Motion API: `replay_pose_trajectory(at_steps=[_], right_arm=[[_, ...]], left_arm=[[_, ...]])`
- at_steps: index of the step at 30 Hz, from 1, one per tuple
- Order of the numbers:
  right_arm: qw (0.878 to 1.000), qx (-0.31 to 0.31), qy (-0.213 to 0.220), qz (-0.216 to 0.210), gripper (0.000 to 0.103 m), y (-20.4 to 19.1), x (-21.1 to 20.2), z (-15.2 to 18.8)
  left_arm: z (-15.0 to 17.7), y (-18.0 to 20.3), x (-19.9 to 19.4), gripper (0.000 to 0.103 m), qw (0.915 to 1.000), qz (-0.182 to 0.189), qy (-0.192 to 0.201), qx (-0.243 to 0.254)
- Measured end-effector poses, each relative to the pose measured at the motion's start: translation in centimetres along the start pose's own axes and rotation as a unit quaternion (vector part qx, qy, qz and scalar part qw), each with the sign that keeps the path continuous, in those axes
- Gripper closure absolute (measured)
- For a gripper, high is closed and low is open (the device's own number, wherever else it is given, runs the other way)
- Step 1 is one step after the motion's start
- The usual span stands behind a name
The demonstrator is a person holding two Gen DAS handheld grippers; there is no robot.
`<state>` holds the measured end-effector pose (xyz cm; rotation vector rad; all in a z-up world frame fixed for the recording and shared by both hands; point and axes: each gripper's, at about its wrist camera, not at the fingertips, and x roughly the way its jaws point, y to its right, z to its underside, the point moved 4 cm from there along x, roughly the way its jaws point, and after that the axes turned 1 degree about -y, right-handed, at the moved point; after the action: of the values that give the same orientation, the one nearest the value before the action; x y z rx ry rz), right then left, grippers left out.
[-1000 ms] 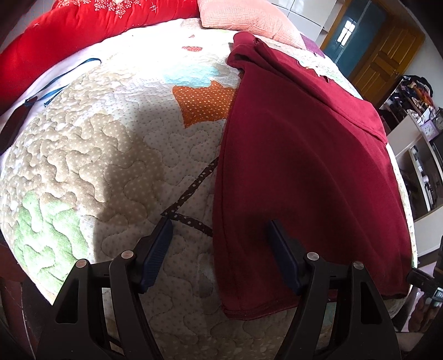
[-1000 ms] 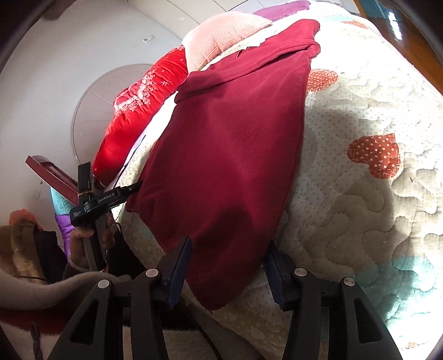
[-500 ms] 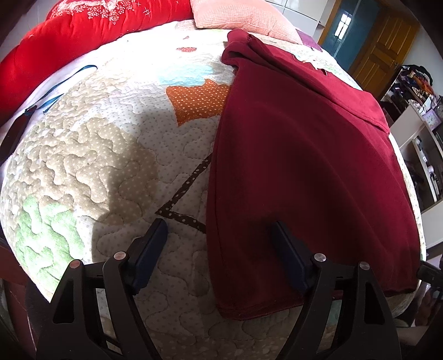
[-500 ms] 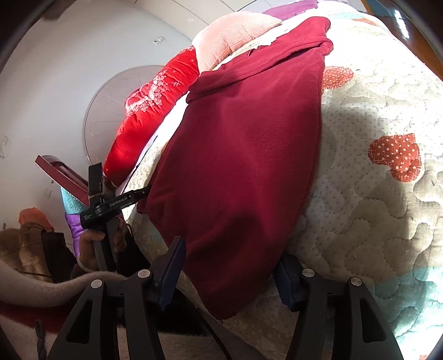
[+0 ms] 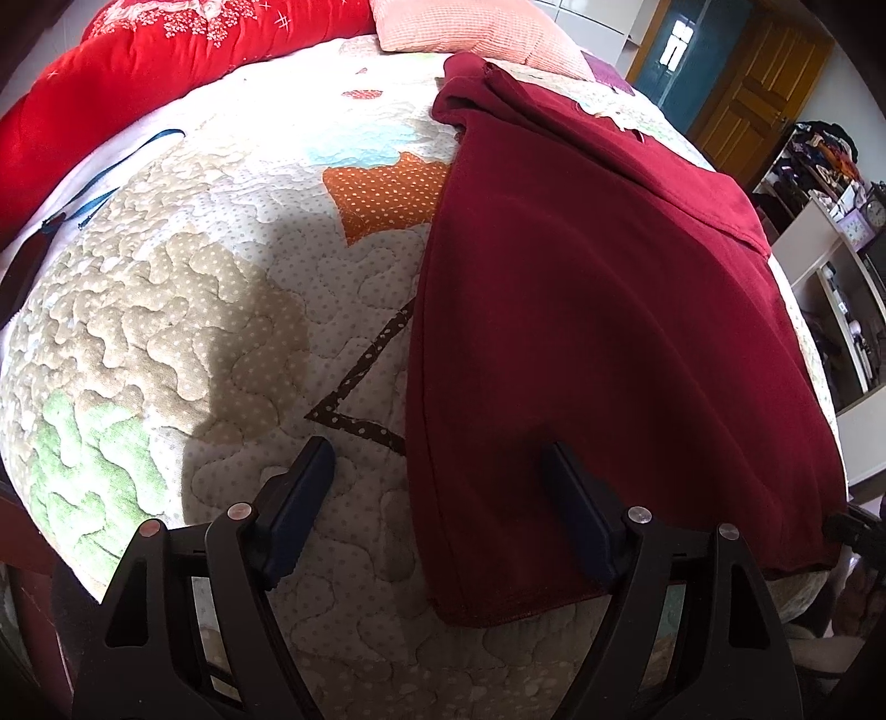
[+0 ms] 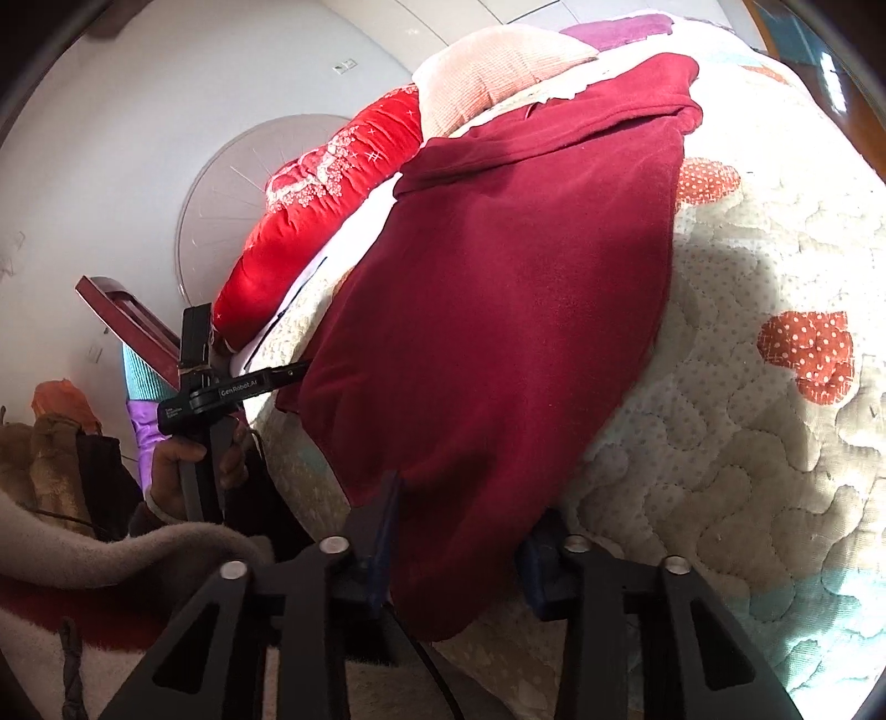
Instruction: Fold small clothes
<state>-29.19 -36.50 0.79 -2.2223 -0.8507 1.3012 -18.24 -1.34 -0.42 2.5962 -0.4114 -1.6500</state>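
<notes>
Lying nearly flat on the quilt (image 5: 232, 310), the maroon garment (image 5: 598, 310) awaits folding: left gripper (image 5: 437, 487) gapes empty over one bottom corner, right gripper (image 6: 459, 531) has just been closing on the other.

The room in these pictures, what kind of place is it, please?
Most likely a bedroom in a home: a bed under a patchwork quilted bedspread, a pink ribbed pillow and a red embroidered cushion at its far end, and a wooden panel door beyond.

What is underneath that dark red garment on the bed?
The maroon garment lies spread on a patchwork quilt, partly covering an orange dotted patch and a brown dotted strip. Whatever else lies beneath is hidden.
</notes>
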Motion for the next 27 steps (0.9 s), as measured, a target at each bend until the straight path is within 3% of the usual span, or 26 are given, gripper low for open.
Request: replay_pose_trajectory(at_steps=[1, 5, 7, 11, 16, 20, 24, 27], right_arm=[[1.000, 0.002, 0.001, -0.006, 0.076, 0.1, 0.0, -0.1], [1.000, -0.002, 0.007, -0.027, 0.081, -0.1, 0.2, -0.7], [0.999, -0.010, 0.014, -0.039, 0.082, -0.5, 0.0, -1.5], [0.997, -0.032, 0.039, -0.053, 0.086, -1.3, -0.9, -3.7], [0.994, -0.029, 0.086, -0.058, 0.093, -0.9, -1.6, -7.4], [0.990, -0.023, 0.132, -0.052, 0.094, 0.1, -2.4, -12.0], [0.983, -0.014, 0.178, -0.036, 0.094, 1.9, -3.3, -17.7], [0.979, 0.002, 0.202, -0.009, 0.094, 4.3, -3.2, -22.2]], left_arm=[[0.0, 0.0, -0.1, 0.029, 1.0000, 0.007, -0.002, 0.002], [0.0, -0.2, -0.4, 0.073, 0.9987, 0.049, -0.011, -0.011], [-0.2, -0.1, -0.5, 0.090, 0.9968, 0.075, -0.016, -0.022], [-1.7, 0.4, -1.5, 0.094, 0.9956, 0.092, -0.005, -0.019], [-5.5, 1.0, -3.6, 0.095, 0.9871, 0.157, 0.017, -0.027], [-10.7, 1.4, -4.9, 0.095, 0.9771, 0.203, 0.046, -0.044], [-17.3, 2.2, -5.3, 0.095, 0.9749, 0.202, 0.086, -0.039], [-22.9, 2.6, -3.5, 0.095, 0.9743, 0.195, 0.099, -0.055]])
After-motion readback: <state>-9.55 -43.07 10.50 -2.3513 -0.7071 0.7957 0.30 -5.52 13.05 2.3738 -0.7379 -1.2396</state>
